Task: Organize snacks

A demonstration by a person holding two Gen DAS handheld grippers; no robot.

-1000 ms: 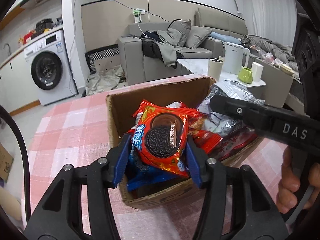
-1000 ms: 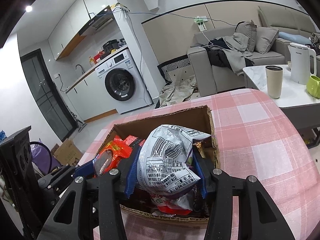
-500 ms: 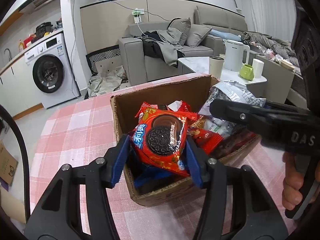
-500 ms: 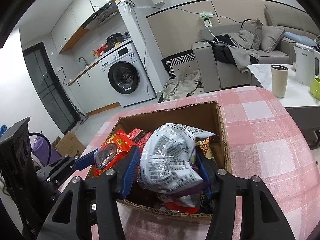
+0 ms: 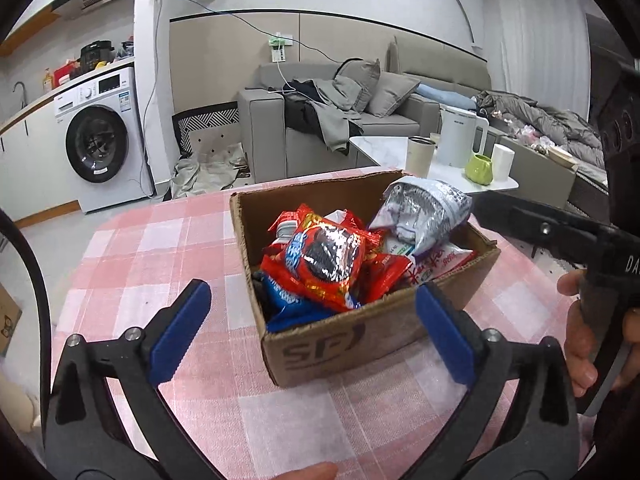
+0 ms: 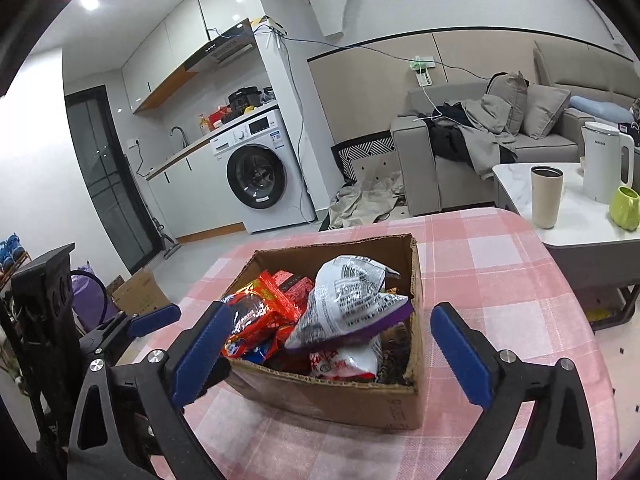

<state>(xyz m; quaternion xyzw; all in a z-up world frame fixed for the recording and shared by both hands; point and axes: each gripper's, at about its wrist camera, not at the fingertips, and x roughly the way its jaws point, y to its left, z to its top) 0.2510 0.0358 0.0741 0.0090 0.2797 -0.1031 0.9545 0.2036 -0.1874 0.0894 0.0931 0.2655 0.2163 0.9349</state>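
A brown cardboard box (image 5: pixel 360 340) stands on the pink checked table, filled with snack packets. On top of the pile lie a red cookie packet (image 5: pixel 324 264) and a silver printed bag (image 5: pixel 424 208). My left gripper (image 5: pixel 312 334) hovers just in front of the box; its jaws are opening wide, with no packet held between them. In the right wrist view the same box (image 6: pixel 332 396) holds the silver bag (image 6: pixel 348 300) and the red packet (image 6: pixel 256 316). My right gripper (image 6: pixel 332 356) is also opening wide and grips nothing.
Pink checked cloth (image 5: pixel 152 248) covers the table around the box. Beyond the table's far right edge stands a low white table (image 6: pixel 516 176) with a kettle (image 6: pixel 604 160), a beige cup (image 6: pixel 546 196) and a green mug (image 6: pixel 624 208). Behind are a grey sofa and a washing machine (image 5: pixel 100 144).
Both grippers were shut on packets, left on the red cookie packet, right on the silver bag. Both have let go, spread wide and drawn back; the packets now rest in the box.
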